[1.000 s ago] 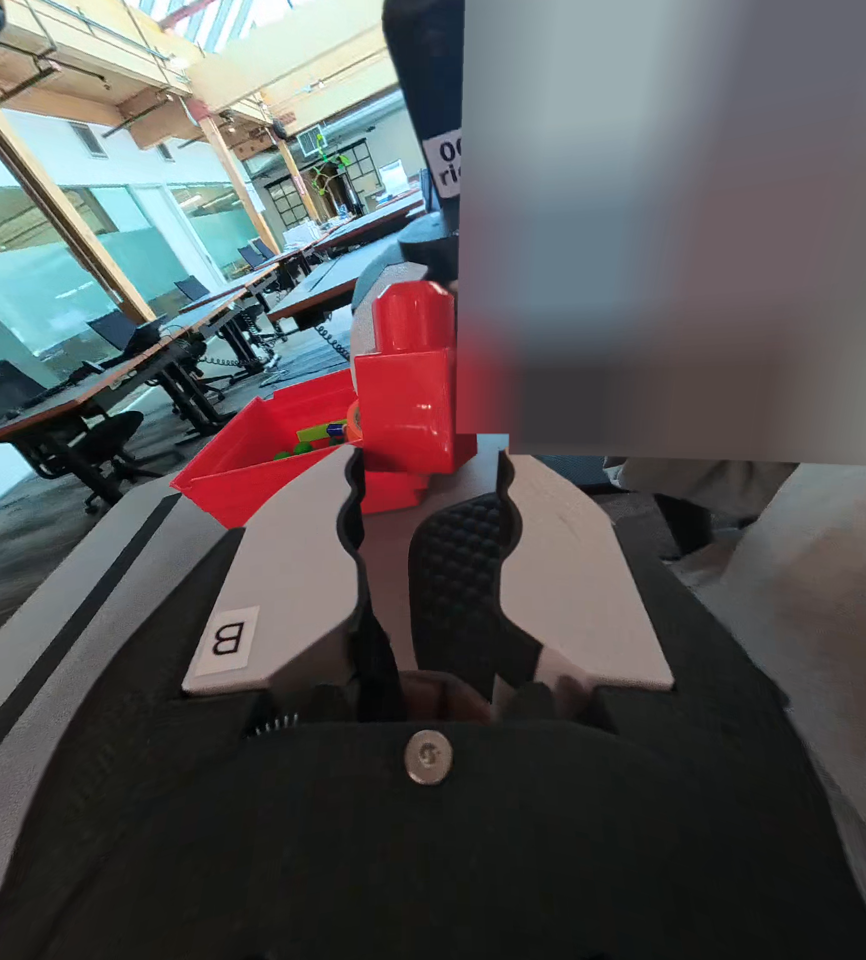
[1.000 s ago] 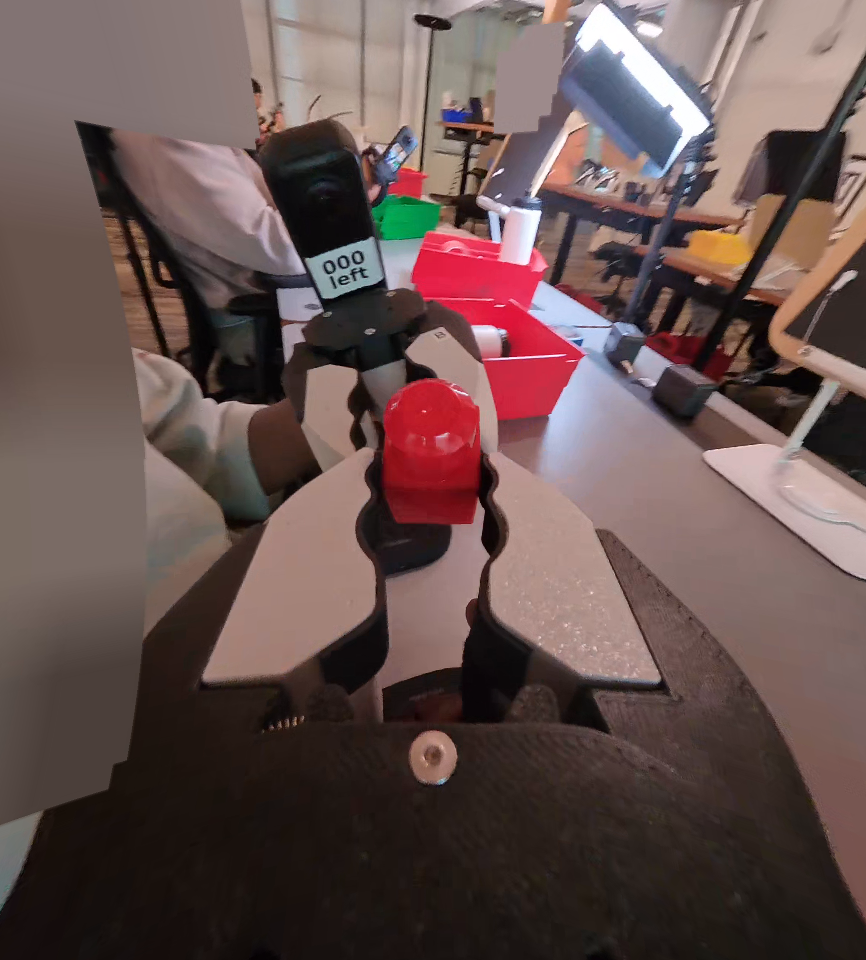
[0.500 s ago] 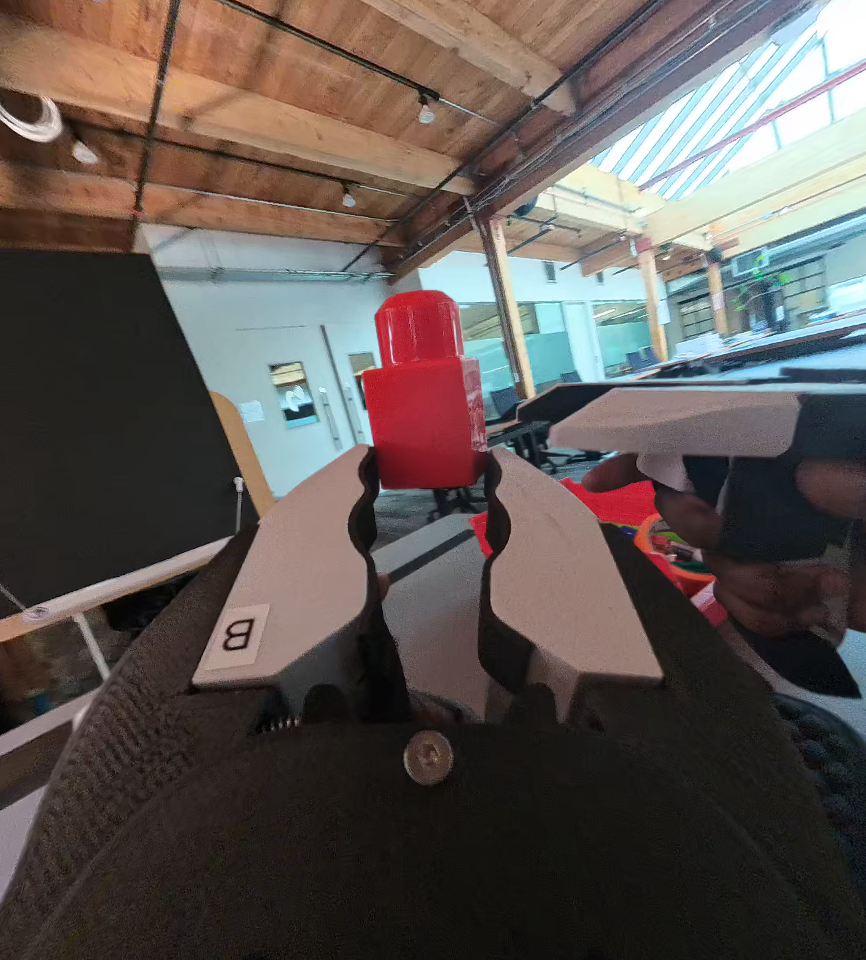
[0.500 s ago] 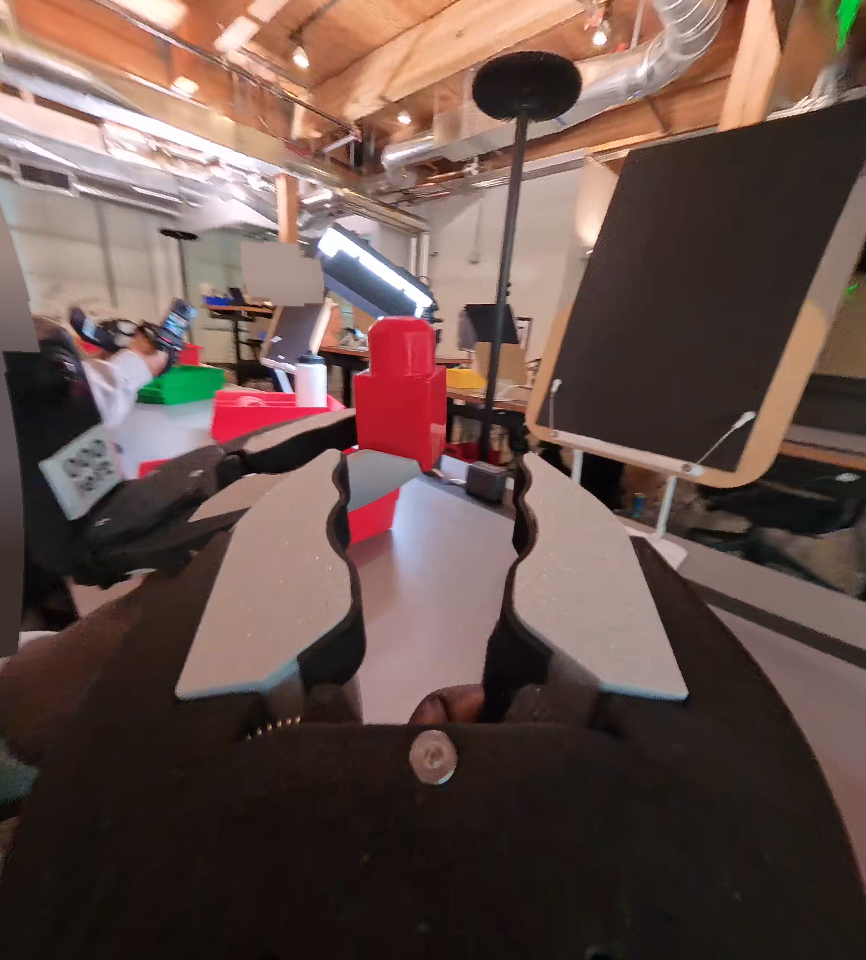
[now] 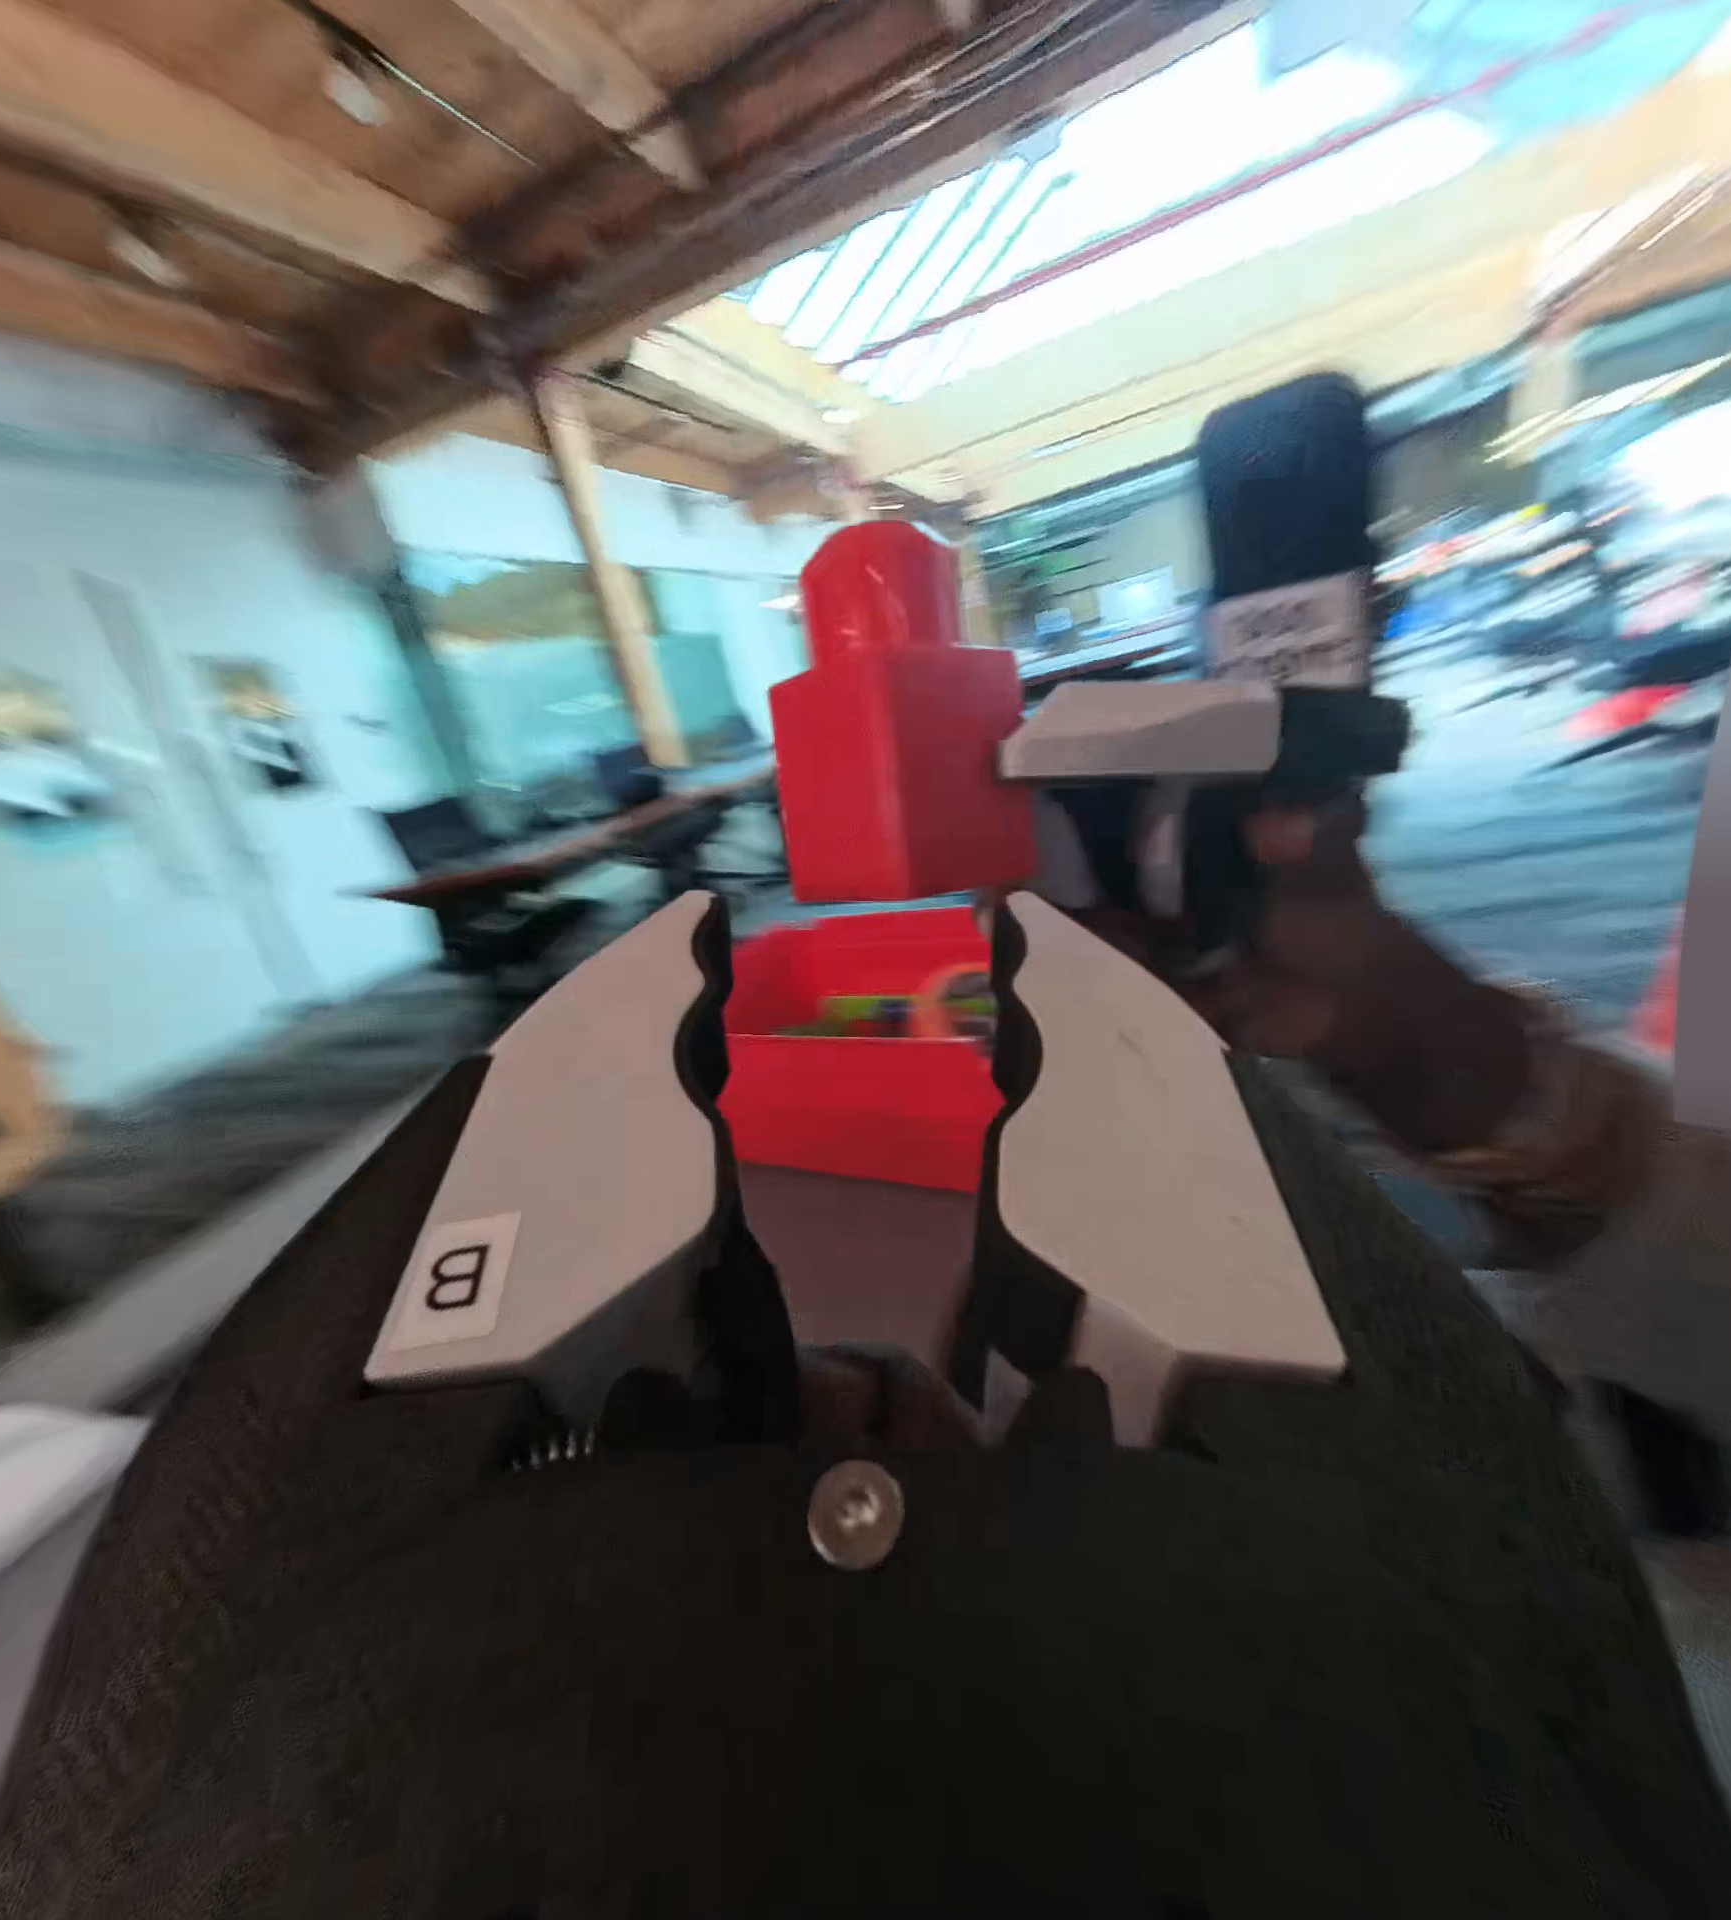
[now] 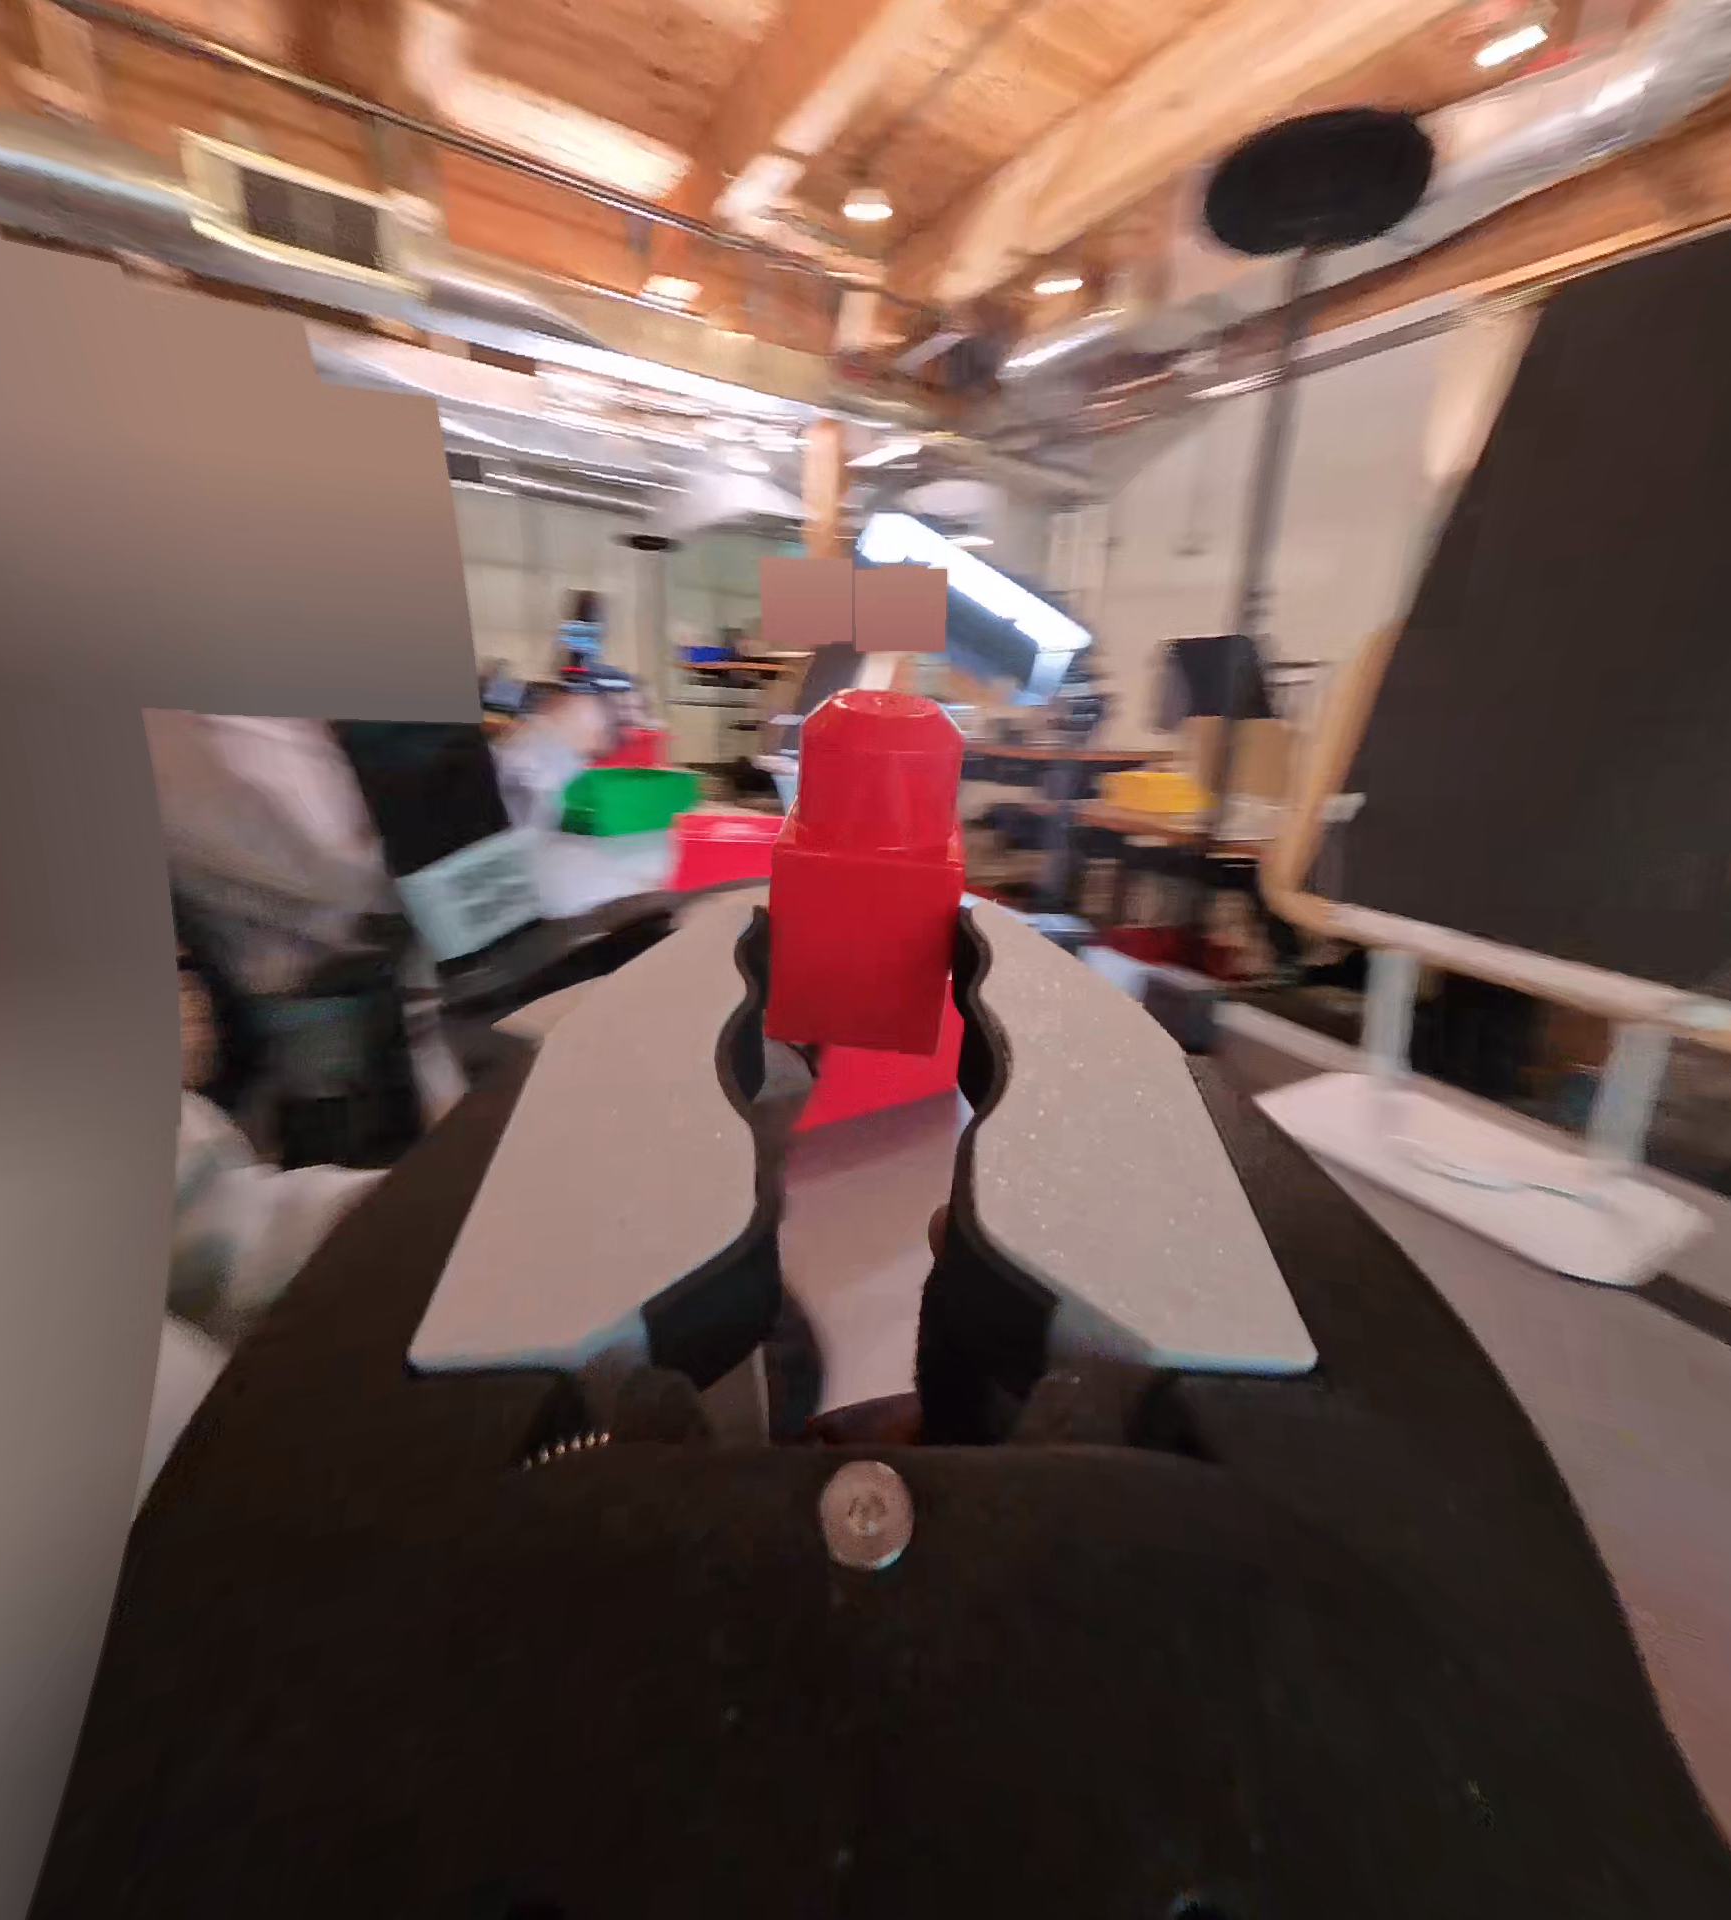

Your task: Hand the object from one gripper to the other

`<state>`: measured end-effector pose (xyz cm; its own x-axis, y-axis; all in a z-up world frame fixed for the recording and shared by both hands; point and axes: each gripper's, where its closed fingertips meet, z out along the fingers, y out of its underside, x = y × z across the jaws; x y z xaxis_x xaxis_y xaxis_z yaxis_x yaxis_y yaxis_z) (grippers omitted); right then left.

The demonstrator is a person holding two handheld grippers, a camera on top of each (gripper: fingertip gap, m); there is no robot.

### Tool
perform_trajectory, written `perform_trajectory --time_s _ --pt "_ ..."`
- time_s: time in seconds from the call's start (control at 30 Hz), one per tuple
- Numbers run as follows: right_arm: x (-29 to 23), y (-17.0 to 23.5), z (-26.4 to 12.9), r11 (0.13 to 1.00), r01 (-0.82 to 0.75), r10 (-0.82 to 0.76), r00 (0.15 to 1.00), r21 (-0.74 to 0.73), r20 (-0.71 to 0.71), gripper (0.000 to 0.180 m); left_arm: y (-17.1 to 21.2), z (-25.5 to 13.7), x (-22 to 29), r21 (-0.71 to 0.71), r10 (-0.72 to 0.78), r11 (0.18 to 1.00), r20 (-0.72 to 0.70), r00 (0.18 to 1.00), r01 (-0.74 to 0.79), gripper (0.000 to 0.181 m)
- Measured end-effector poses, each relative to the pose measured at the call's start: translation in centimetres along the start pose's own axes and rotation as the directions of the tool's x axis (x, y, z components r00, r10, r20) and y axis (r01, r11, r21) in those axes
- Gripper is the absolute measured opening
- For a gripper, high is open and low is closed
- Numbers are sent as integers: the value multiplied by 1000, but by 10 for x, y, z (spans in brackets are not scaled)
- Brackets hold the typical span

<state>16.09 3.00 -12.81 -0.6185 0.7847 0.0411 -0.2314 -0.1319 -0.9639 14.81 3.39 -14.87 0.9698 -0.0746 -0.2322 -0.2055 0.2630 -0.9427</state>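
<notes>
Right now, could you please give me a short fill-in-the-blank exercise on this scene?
1. The block is coloured ____.
2. The right gripper is ____ on the block.
3. The left gripper holds nothing; it is ____.
Missing words: red; shut; open.

Red block (image 6: 866, 914) is filling the gap at the right gripper (image 6: 856, 925) tips. Left gripper (image 5: 856, 920) is sitting just below it, fingers parted. Red bin (image 5: 856, 1081) is blocking low ahead; black board (image 6: 1609, 582) is standing off right.
</notes>
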Motion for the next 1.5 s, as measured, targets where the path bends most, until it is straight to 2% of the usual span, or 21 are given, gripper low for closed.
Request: perform_trajectory --time_s 0.07,0.13,0.2,0.27,0.4,0.5,0.57,0.6,0.67,0.7,0.77,0.9,0.97,1.0,1.07,1.13,1.17,1.27,1.37,1.5 --pt "-9 -4 -6 992 -123 122 980 -4 154 33 -2 -6 7 -41 -235 972 -179 955 231 53" --pt "-13 -2 -10 984 -177 176 954 -18 245 33 -4 -11 21 -99 -369 929 -330 869 357 54" --pt "-17 3 -9 982 -184 188 939 -43 288 33 -3 -13 32 -145 -428 902 -402 809 406 54" --pt "-22 8 -8 982 -174 188 931 -73 314 34 -1 -12 40 -177 -459 888 -429 778 425 46" --pt "-27 14 -5 986 -127 153 939 -104 307 34 -4 -11 39 -143 -462 884 -423 780 446 37" --pt "-14 10 0 990 -122 133 972 -68 196 33 -6 -7 23 -50 -393 916 -317 863 399 37" --pt "5 5 2 995 -93 94 995 -20 23 43 -5 -3 -6 55 -281 957 -82 956 286 37" --pt "12 4 3 997 -71 71 996 -15 -56 49 -4 -4 -21 97 -201 976 63 978 195 37" --pt "15 4 6 1000 -28 26 987 -11 -156 58 -2 -8 -36 86 -26 996 292 956 1 37" --pt "15 5 7 1000 -6 3 981 -12 -195 59 -1 -8 -38 64 53 995 358 932 -81 37" --pt "15 8 11 998 49 -54 964 -29 -260 59 0 -6 -33 26 143 985 407 902 -168 37" --pt "14 15 15 994 88 -101 951 -58 -292 56 10 3 -21 -30 208 977 393 896 -213 37" --pt "15 17 14 992 106 -121 950 -66 -289 36 12 6 -15 -36 219 974 365 905 -222 37" --pt "15 16 14 990 121 -135 952 -68 -276 34 13 7 -14 -42 224 974 344 912 -223 40" --pt "12 13 11 985 151 -164 965 -79 -203 34 18 12 -2 -58 186 982 192 964 -178 47" --pt "2 10 5 992 100 -104 993 -74 -50 34 22 11 12 -86 12 996 -9 1000 -13 54" --pt "-6 9 2 996 38 -35 998 -77 49 35 21 8 20 -99 -93 992 -122 988 81 57" --pt "-20 7 -9 988 -113 137 959 -108 248 34 14 -4 37 -141 -300 953 -345 889 267 57" --pt "-22 10 -10 973 -193 224 922 -127 315 35 10 -9 51 -177 -366 931 -434 823 321 57" --pt "-26 18 -7 968 -193 237 915 -163 327 35 8 -6 51 -164 -391 920 -412 823 355 42"
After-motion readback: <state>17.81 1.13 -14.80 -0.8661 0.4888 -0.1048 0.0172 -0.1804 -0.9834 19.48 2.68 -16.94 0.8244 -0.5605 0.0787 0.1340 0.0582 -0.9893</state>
